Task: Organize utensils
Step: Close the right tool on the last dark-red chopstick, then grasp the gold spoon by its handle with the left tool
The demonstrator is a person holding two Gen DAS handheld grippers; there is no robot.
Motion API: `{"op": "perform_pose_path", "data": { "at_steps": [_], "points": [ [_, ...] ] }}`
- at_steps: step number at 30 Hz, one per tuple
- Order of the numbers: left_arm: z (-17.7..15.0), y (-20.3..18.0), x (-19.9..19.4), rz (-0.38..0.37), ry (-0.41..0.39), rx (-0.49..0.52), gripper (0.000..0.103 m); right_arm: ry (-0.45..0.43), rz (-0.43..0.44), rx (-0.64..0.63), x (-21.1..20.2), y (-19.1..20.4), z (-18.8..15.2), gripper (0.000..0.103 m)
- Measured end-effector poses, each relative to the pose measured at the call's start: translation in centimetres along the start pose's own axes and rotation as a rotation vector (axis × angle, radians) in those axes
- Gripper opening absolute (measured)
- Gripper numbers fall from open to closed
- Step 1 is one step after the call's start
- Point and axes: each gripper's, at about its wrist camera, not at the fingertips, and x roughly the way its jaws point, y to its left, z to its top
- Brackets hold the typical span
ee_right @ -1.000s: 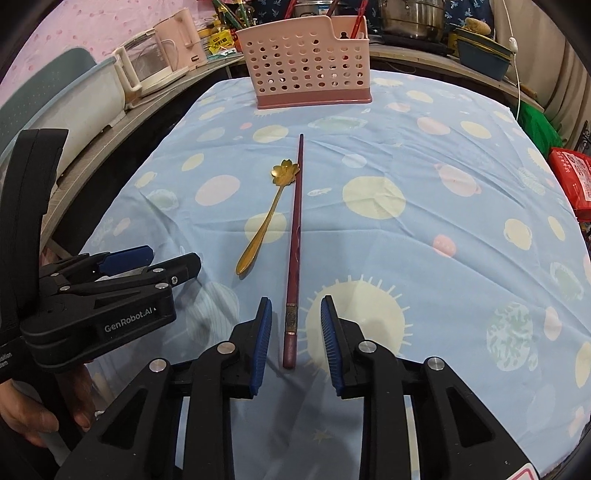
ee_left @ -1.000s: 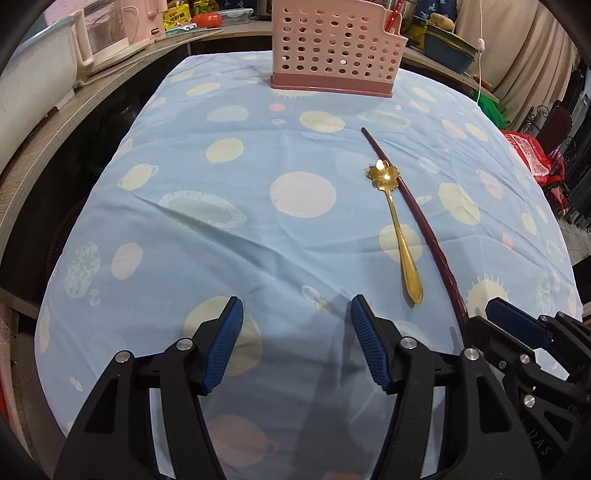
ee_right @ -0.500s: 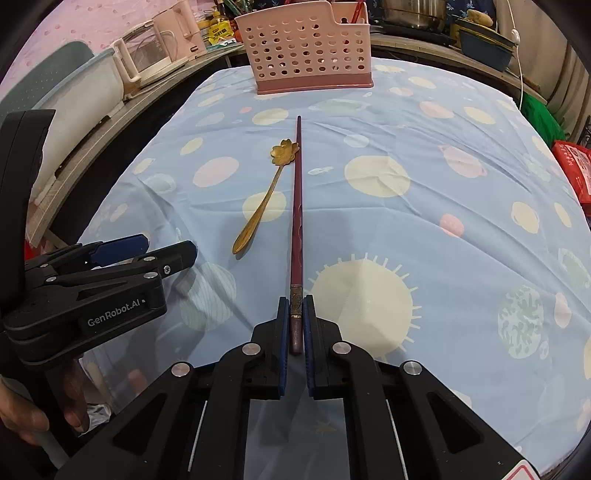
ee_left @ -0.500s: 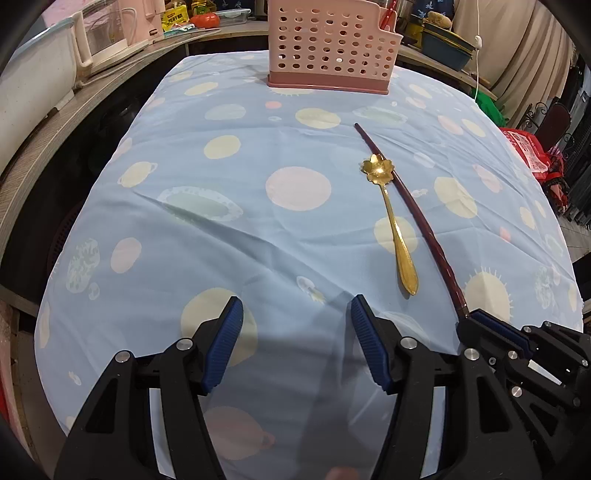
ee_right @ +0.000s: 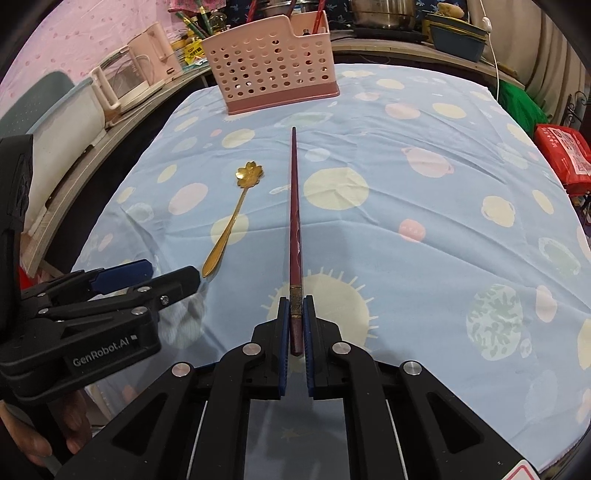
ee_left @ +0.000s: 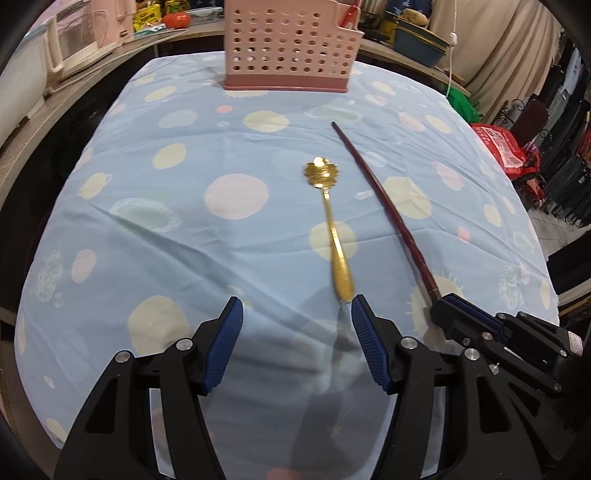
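A dark red chopstick (ee_right: 294,206) points away from me toward the pink perforated utensil holder (ee_right: 273,66); my right gripper (ee_right: 295,306) is shut on its near end. In the left wrist view the chopstick (ee_left: 384,210) looks raised off the cloth. A gold spoon (ee_left: 328,221) with a flower-shaped bowl lies on the blue spotted tablecloth (ee_left: 147,240), also seen in the right wrist view (ee_right: 231,225). My left gripper (ee_left: 297,314) is open and empty, its right fingertip just short of the spoon's handle end. The holder (ee_left: 291,44) stands at the table's far edge.
A counter behind and to the left carries a pale pink appliance (ee_right: 136,70), bottles, pots and a blue tub (ee_right: 458,33). A red bag (ee_right: 561,155) sits beyond the table's right edge. The left gripper body (ee_right: 92,317) shows at the lower left of the right wrist view.
My right gripper closed on the chopstick's near end and the chopstick has lifted. My left gripper moved right toward the spoon's handle.
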Motion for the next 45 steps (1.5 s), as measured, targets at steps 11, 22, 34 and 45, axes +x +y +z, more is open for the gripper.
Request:
{"op": "perform_pose_path", "data": {
  "at_steps": [11,22,34,45],
  "points": [
    [1.2,-1.6,1.5,0.014,0.007,0.050,0.039,0.000,0.016,0.033,0.2,-1.0,0.6,0.007],
    [1.1,-1.0,0.9,-0.018,0.003,0.038,0.011,-0.008,0.025,0.039,0.0,-1.0,0.7,0.007],
    [1.7,-0.5,-2.6,-0.047,-0.075,0.015,0.010,-0.050,0.034,0.040,-1.8,-1.0,1.0,0.007],
    [3.5,0.5,-5.2,-0.058,-0.145,-0.019,0.010,-0.091,0.059,0.044,-3.5,-0.8,2.2,0.007]
  ]
}}
